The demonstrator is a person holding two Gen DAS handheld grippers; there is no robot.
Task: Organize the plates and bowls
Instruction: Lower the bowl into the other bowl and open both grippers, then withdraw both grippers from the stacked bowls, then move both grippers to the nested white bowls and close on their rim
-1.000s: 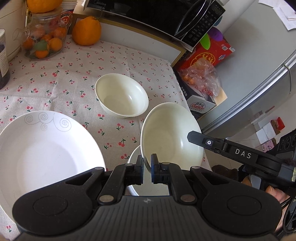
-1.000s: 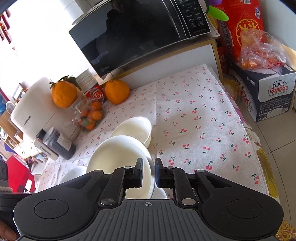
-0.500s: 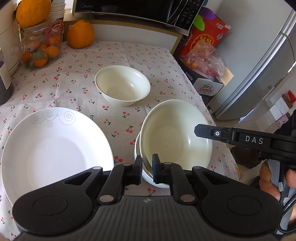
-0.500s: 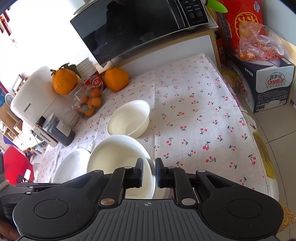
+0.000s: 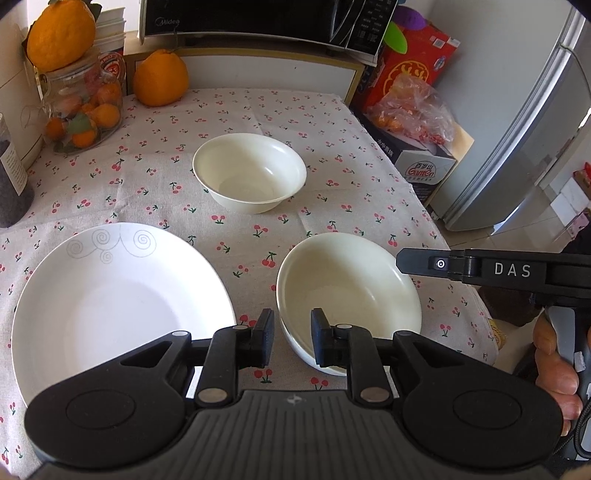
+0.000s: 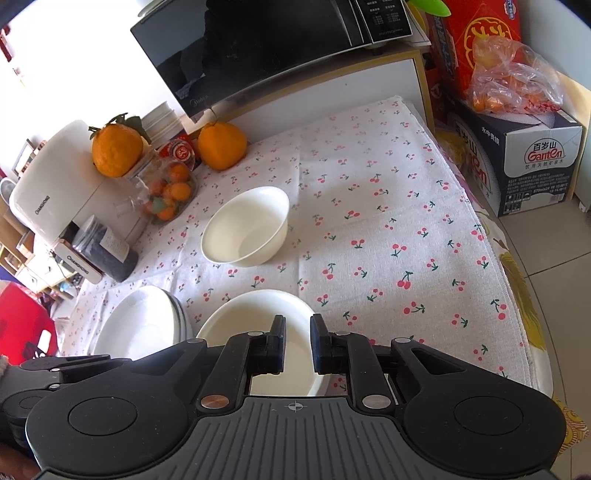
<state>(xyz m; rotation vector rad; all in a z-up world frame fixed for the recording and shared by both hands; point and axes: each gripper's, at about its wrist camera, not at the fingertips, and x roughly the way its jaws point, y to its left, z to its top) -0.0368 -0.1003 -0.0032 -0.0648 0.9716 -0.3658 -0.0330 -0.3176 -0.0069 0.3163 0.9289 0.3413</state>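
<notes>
The left gripper (image 5: 292,341) has its jaws opening at the bottom centre of its view, a narrow gap between them, and the near rim of the cream bowl (image 5: 349,291) sits in that gap with the pads no longer pressing it. That bowl rests on the cherry-print tablecloth (image 5: 236,122) at lower right of the frame. The right gripper (image 6: 297,343) holds its fingers narrowly apart at the bottom centre of its own view, above the same bowl's inside; whether a pad touches the rim there is hard to tell, since the black fingers cover it. Left of the bowl lies a wide white plate (image 5: 110,295) with grey swirls near its far edge (it fills the lower left of the left-wrist frame). A second, smaller bowl (image 5: 249,171) stands apart in mid-frame. Further out, a large orange (image 5: 160,79) and a glass jar (image 5: 79,107) of small fruit occupy the upper left, under a black microwave (image 5: 266,18) across the top.
</notes>
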